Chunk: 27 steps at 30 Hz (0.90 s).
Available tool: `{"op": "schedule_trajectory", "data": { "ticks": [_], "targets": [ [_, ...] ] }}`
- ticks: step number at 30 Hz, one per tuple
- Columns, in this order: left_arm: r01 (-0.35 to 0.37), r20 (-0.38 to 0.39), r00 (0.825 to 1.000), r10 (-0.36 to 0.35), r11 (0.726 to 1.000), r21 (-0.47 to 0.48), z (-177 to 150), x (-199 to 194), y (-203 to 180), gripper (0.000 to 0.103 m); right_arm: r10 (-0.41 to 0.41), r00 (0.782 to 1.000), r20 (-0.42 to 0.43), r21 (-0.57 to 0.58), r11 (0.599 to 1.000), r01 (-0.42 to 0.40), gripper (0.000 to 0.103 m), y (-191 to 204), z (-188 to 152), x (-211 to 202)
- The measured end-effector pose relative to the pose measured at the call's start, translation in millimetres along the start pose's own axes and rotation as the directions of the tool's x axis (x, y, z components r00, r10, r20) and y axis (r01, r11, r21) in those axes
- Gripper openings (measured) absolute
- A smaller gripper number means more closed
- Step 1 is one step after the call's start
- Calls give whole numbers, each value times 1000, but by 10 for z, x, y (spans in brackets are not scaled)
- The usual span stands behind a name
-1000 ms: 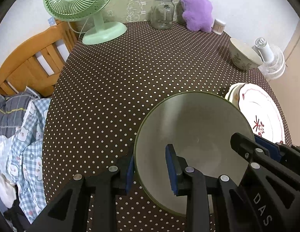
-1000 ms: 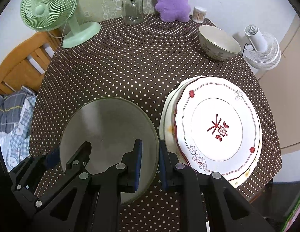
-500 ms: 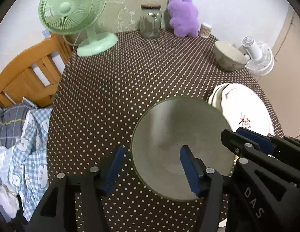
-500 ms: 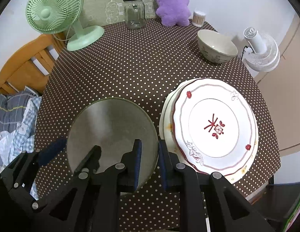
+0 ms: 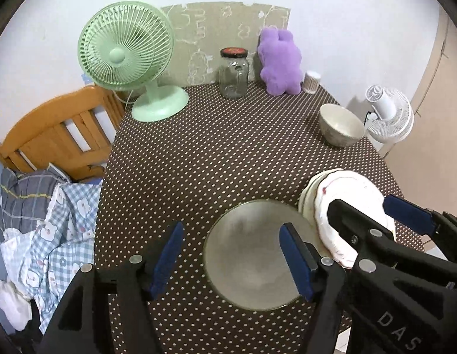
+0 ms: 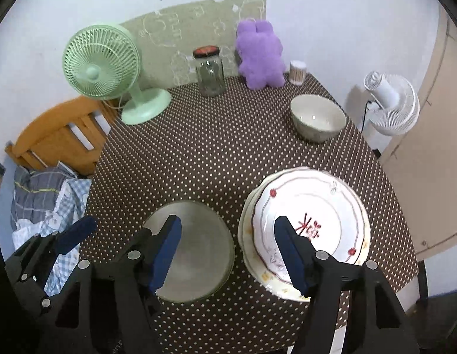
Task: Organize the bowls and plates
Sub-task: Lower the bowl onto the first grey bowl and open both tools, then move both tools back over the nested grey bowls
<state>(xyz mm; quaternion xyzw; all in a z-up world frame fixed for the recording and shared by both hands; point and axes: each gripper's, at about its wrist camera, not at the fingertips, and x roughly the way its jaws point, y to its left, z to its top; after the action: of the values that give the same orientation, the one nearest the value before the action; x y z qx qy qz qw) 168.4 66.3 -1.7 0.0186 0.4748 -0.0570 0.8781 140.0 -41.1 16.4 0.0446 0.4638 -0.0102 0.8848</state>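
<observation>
Both grippers, left (image 5: pixel 231 253) and right (image 6: pixel 228 247), hang above the table (image 6: pixel 199 159), jaws opening with nothing gripped. Below sits the steel bowl (image 6: pixel 196 253), beside stacked plates (image 6: pixel 340 206). Farther: a ceramic bowl (image 6: pixel 317 121), jar (image 6: pixel 210 70), fan (image 6: pixel 101 65), purple toy (image 6: pixel 261 56).

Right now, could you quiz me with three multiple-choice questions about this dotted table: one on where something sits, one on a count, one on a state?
1. The round grey metal bowl sits where?
A. left of the stacked white plates
B. on the plates
C. beside the jar

2. How many fans show?
A. one
B. two
C. three

3. The clear glass jar is:
A. lidded
B. open
C. tipped over

Answers: 1 A, cloth shows between bowl and stack. 2 B, the green fan on the table and the white fan beyond it. 3 A, a dark lid tops the upright jar.
</observation>
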Motion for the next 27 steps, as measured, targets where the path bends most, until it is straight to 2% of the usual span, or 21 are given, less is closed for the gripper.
{"op": "schedule_trajectory", "data": {
  "ticks": [4,9,13,23,27],
  "targets": [
    [-23,22,1000,23,1000,-20,68,-49,-133,71,39,999,23,-3,999,-39,69,-139,83,-60],
    [-73,51,996,75,997,-32,202,-98,-352,79,63,997,34,-50,997,-62,69,-335,255,-100],
    [-82,66,994,86,995,-64,346,-75,-487,86,70,997,46,-68,995,-67,69,-543,428,-115],
    [-94,74,992,102,990,-104,695,135,-936,89,56,997,54,-120,992,-49,81,-1028,836,31],
    [-109,95,988,120,988,-111,853,254,-1150,89,76,995,72,-132,989,-66,81,-1268,1015,129]
  ]
}}
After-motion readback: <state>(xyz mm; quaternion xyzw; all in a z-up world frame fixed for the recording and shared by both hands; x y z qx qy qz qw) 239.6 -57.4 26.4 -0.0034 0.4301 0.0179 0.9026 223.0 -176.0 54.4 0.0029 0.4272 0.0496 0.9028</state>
